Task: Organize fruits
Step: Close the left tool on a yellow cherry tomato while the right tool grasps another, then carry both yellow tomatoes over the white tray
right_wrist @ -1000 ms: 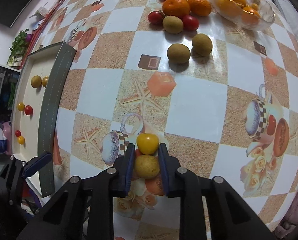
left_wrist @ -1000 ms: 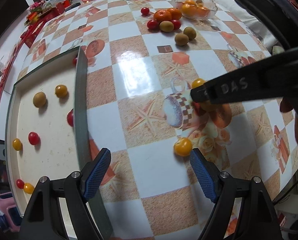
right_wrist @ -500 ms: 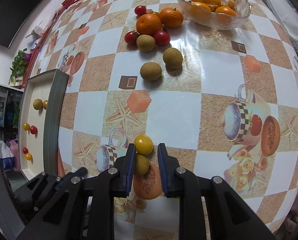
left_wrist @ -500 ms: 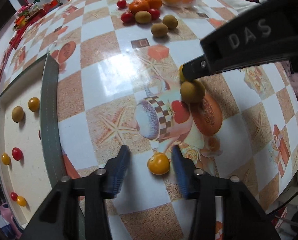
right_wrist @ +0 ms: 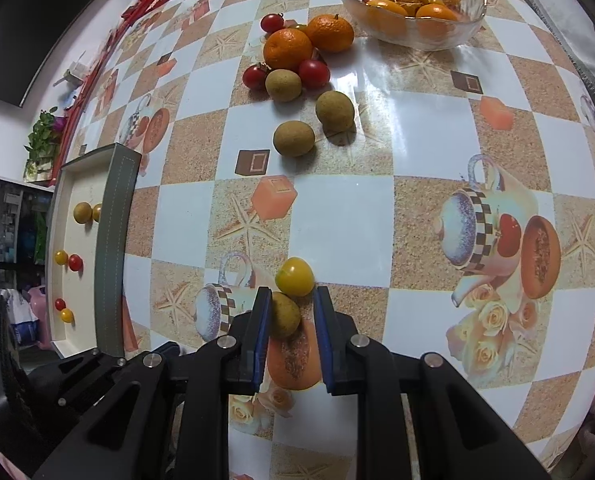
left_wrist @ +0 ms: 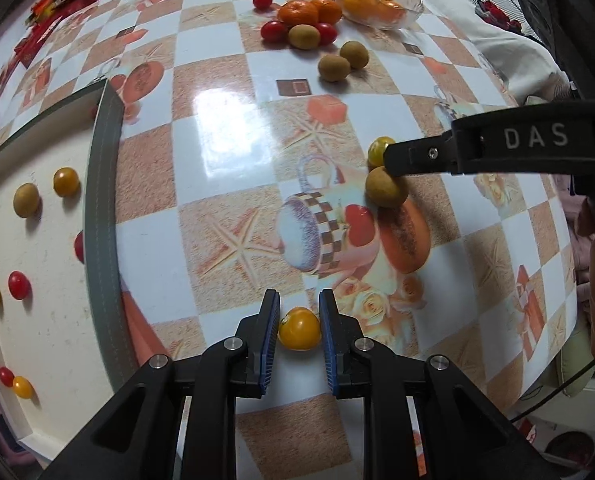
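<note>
- Left wrist view: left gripper (left_wrist: 298, 334) pointing steeply down at the checkered desk (left_wrist: 233, 128); blue jaws clenched on a yellow-orange cherry tomato (left_wrist: 299, 329), pads touching both its sides, tomato resting on a white square
- Same view, off to the right: right gripper (left_wrist: 391, 160) reaching in as a black bar marked DAS, tip against a brown longan (left_wrist: 385, 192) with a yellow cherry tomato (left_wrist: 378, 149) just behind
- On the left: cream tray (left_wrist: 101, 200) with a grey rim, holding a few small red, yellow and brown fruits, well apart from each other
- Far end: pile of tangerines (left_wrist: 309, 12), red tomatoes and more longans beside a glass bowl (left_wrist: 411, 10) of orange fruit
- Right wrist view: right gripper (right_wrist: 289, 320) jaws nearly closed, grasping the brown longan (right_wrist: 284, 315); longan hugging the left pad; gap at the right pad hard to judge
- Yellow cherry tomato (right_wrist: 294, 277) touching the longan, just beyond the fingertips
- Tray (right_wrist: 115, 248) at the left edge; glass bowl (right_wrist: 411, 38) at the top
</note>
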Motion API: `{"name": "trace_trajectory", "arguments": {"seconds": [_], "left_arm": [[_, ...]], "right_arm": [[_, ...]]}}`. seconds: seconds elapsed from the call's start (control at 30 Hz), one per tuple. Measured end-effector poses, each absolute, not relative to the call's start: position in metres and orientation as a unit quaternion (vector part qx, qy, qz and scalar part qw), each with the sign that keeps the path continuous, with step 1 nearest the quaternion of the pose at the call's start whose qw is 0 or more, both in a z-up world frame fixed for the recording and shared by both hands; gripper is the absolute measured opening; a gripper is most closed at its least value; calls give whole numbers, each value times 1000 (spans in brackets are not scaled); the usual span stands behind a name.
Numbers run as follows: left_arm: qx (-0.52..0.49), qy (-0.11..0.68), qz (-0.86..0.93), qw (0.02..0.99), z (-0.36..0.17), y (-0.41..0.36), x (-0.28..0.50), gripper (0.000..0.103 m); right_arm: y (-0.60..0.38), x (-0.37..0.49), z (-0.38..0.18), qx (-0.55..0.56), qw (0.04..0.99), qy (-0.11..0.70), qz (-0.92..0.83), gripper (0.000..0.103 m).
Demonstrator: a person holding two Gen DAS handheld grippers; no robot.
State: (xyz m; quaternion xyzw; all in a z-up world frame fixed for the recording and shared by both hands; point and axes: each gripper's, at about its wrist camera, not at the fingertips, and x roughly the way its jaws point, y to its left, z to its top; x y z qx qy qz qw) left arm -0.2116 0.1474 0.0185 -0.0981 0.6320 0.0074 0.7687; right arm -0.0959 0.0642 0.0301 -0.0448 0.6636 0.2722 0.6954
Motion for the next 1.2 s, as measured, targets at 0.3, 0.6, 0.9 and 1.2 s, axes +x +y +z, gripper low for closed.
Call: {"name": "trace_trajectory", "arguments": {"seconds": [0.3, 0.6, 0.9, 1.2], "left_arm": [[-103, 632, 17, 768, 13, 151, -219, 22], [-123, 632, 14, 765, 14, 162, -226, 22], [-126, 628, 3, 768, 26, 172, -230, 22], [-123, 623, 1, 772, 34, 170, -230, 22]], "right_arm": [[79, -88, 16, -77, 693, 670, 256, 25], [52, -89, 33, -16, 704, 663, 253, 23], [26, -109, 42, 18, 705, 664, 249, 23], [15, -124, 43, 28, 701, 671, 240, 23]]}}
